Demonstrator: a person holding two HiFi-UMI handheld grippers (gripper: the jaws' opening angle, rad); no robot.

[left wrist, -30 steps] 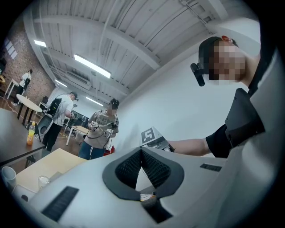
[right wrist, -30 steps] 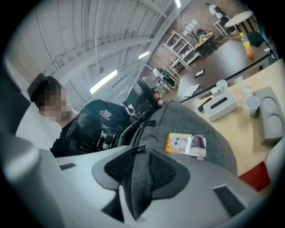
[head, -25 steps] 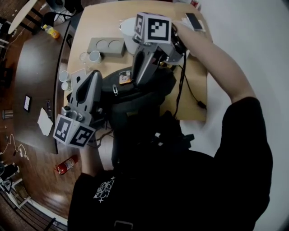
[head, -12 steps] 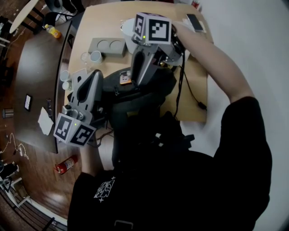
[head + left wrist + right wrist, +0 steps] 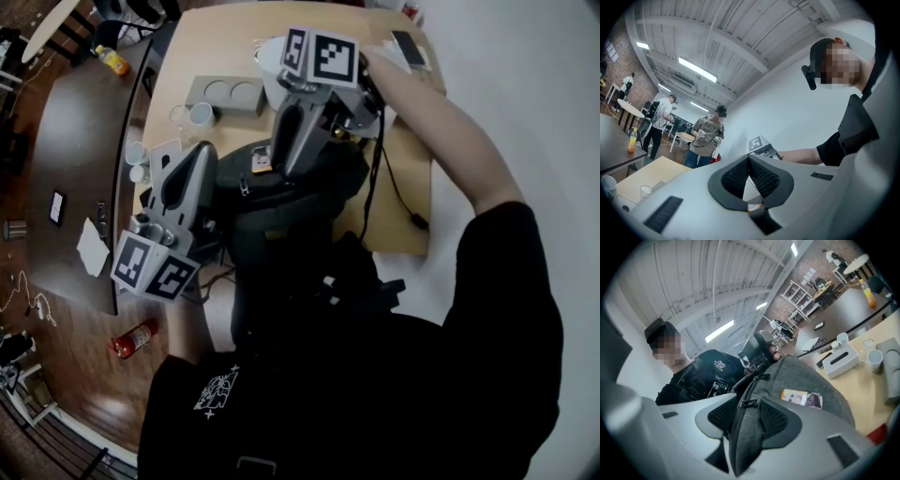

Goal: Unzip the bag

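The bag lies in the middle of the head view. It sits on the near edge of the wooden table, and its lower end is against the person's dark clothing.

The right gripper reaches down onto the top of the bag from the upper centre of the frame. Its jaws have just been opening and now stand wide apart. A raised fold of grey fabric runs up between them, and the zip pull sits between the pads, which do not clamp it. A small printed card lies on the bag just right of that fold.

The left gripper is at the bag's left side, near the table's left edge. Its jaws are closed, with the pad tips touching. In its own view, nothing can be seen pinched between them.

Above and left of the bag, close to the left edge, stand cups and a grey block with two round hollows. Beyond them, in the upper left, the wood is bare. A black cable trails down the narrow strip of table right of the bag. A phone lies at the top right corner. Pale floor lies open past the right edge. A dark table stands close on the left.
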